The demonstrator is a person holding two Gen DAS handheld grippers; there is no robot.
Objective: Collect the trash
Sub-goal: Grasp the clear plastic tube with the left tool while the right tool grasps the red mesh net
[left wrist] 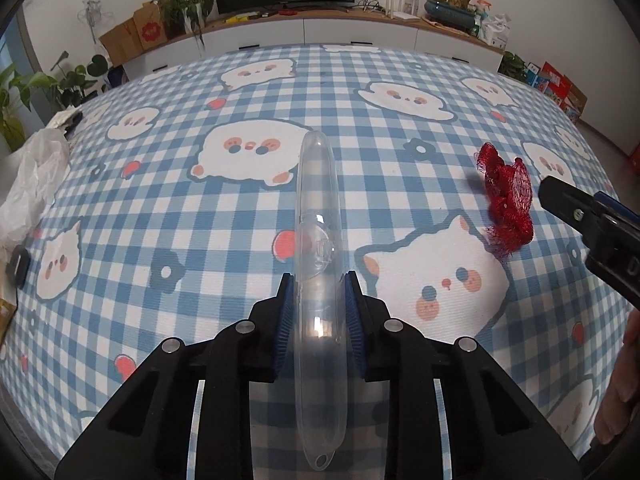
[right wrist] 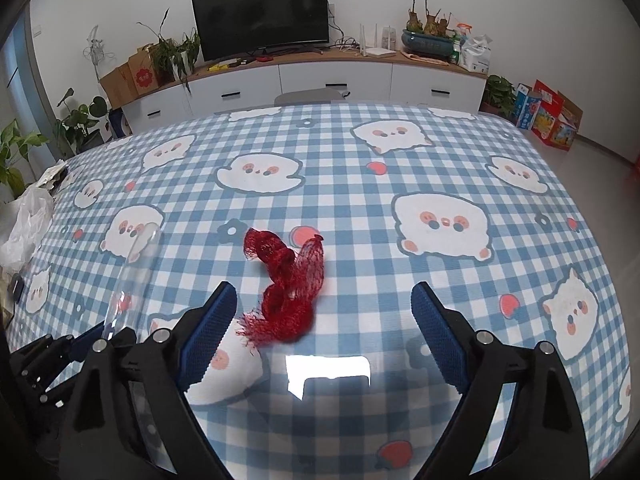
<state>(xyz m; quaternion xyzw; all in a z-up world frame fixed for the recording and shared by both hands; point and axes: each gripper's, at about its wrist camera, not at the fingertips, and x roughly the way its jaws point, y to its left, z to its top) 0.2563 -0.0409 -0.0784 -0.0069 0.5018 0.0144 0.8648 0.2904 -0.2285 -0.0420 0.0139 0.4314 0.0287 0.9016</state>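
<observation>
A long clear plastic case (left wrist: 318, 240) stands on its edge on the blue checked tablecloth (left wrist: 200, 240). My left gripper (left wrist: 319, 276) is shut on it, with both blue pads pressing its sides. The case (right wrist: 138, 260) and the left gripper (right wrist: 92, 340) also show at the lower left of the right wrist view. A crumpled red mesh net (right wrist: 290, 292) lies on the cloth (right wrist: 400, 240) between and just beyond the fingertips of my right gripper (right wrist: 323, 286). That gripper is open and its pads do not touch the net. In the left wrist view the net (left wrist: 508, 200) lies beside a right finger (left wrist: 568, 204).
A white plastic bag (left wrist: 32, 184) sits at the table's left edge, with a small black object (left wrist: 19, 266) near it. A hand (left wrist: 622, 384) shows at the right. Beyond the table stand a chair back (right wrist: 308, 97), a white cabinet (right wrist: 332, 76), a television and plants.
</observation>
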